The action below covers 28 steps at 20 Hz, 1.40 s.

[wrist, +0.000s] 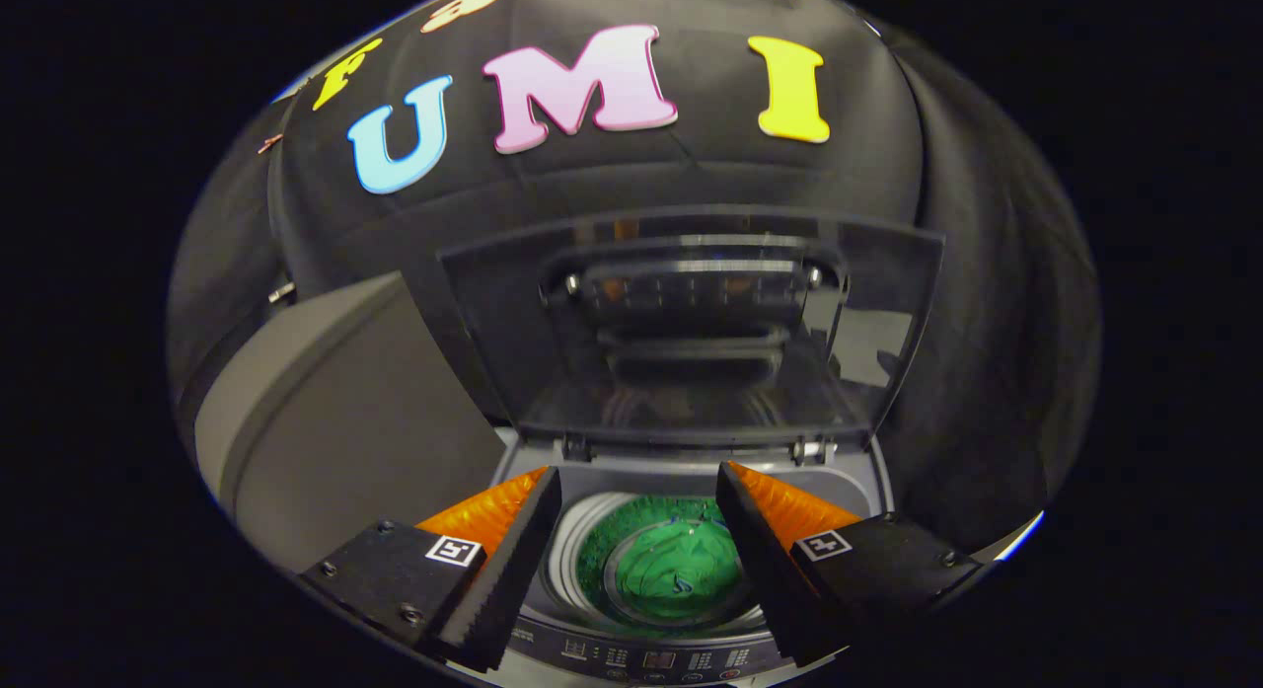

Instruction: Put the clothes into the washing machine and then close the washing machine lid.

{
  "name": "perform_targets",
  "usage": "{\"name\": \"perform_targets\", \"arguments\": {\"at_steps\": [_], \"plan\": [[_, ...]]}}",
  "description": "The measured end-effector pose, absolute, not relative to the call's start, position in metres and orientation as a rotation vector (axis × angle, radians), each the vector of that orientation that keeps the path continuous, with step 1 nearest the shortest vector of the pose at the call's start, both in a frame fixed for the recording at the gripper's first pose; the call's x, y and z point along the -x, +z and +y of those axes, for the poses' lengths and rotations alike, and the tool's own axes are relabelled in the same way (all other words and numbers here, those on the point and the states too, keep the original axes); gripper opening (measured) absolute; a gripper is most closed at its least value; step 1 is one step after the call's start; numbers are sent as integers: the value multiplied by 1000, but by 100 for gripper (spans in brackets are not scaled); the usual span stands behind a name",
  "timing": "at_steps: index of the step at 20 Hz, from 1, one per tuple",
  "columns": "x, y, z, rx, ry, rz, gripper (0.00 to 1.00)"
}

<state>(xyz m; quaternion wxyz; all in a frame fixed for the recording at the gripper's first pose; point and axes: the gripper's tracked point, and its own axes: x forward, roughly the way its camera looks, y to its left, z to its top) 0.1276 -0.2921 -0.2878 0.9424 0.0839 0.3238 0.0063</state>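
Inside the washing machine [849, 481], green clothes [671, 565]; tongs [639, 491] spread empty.

Glossy see-through lid [691, 323], green cloth [676, 570]

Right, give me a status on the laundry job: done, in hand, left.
Done: green clothes already lie down in the drum of the washing machine. In hand: nothing; the gripper is open and empty, its fingers spread above the drum opening with the clothes showing between them. Left: the lid stands upright beyond the fingers, so it has yet to be closed.
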Motion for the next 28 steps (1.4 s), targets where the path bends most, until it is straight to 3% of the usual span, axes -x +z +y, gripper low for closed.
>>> {"name": "perform_targets", "arguments": {"at_steps": [7,11,14,20,28], "plan": [[-192,-140,-281,-74,100,304,99],[-239,-97,-290,-41,74,252,98],[-275,-115,-300,-27,42,304,99],[-279,-207,-327,-35,-32,571,99],[-276,-211,-334,-108,-71,587,100]]}}
